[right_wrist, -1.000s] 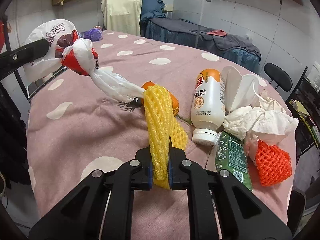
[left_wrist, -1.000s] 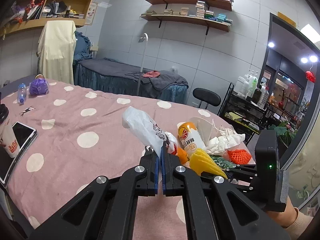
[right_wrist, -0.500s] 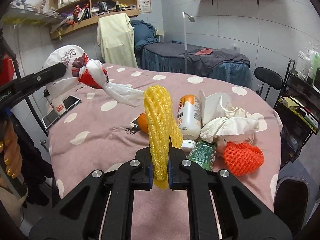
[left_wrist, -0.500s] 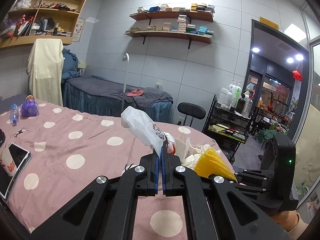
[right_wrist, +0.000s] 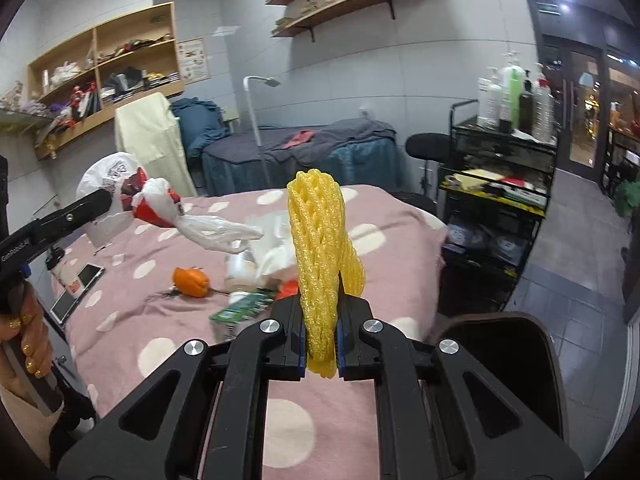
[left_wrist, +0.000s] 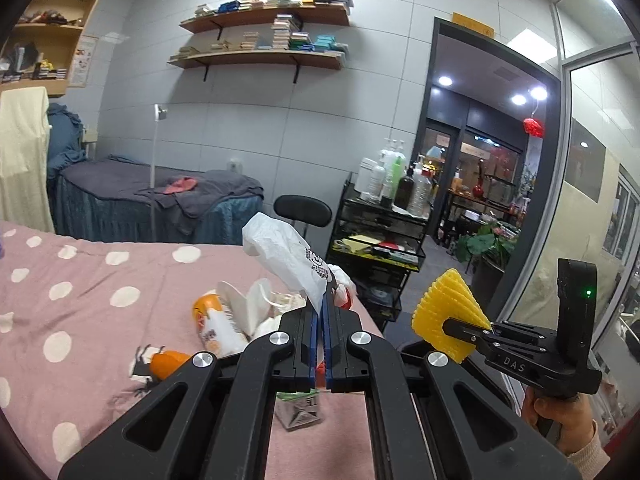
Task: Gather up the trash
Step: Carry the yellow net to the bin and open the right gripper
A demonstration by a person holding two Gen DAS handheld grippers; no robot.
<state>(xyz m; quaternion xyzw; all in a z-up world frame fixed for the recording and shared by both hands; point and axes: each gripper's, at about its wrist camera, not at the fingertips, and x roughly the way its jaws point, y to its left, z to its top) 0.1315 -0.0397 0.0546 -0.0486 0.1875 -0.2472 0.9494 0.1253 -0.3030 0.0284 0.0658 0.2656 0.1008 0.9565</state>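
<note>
My left gripper [left_wrist: 320,312] is shut on a white and red plastic bag [left_wrist: 286,254], held up above the table; the bag also shows in the right wrist view [right_wrist: 156,208]. My right gripper [right_wrist: 322,320] is shut on a yellow foam fruit net [right_wrist: 320,252], lifted off the table; the net also shows in the left wrist view [left_wrist: 444,312]. On the pink dotted tablecloth [right_wrist: 160,344] lie an orange peel [right_wrist: 191,282], a white drink bottle [left_wrist: 214,330], crumpled white tissues [right_wrist: 276,252] and a green wrapper [right_wrist: 240,308].
A dark bin or chair rim [right_wrist: 516,332] sits just right of the table's edge. A phone [right_wrist: 78,290] and a cup [right_wrist: 68,280] lie at the table's left edge. A black cart with bottles [right_wrist: 504,184] and a stool [left_wrist: 302,210] stand beyond the table.
Both grippers have risen and swung right, away from the trash pile. The yellow net has come up off the table; the bag stays held.
</note>
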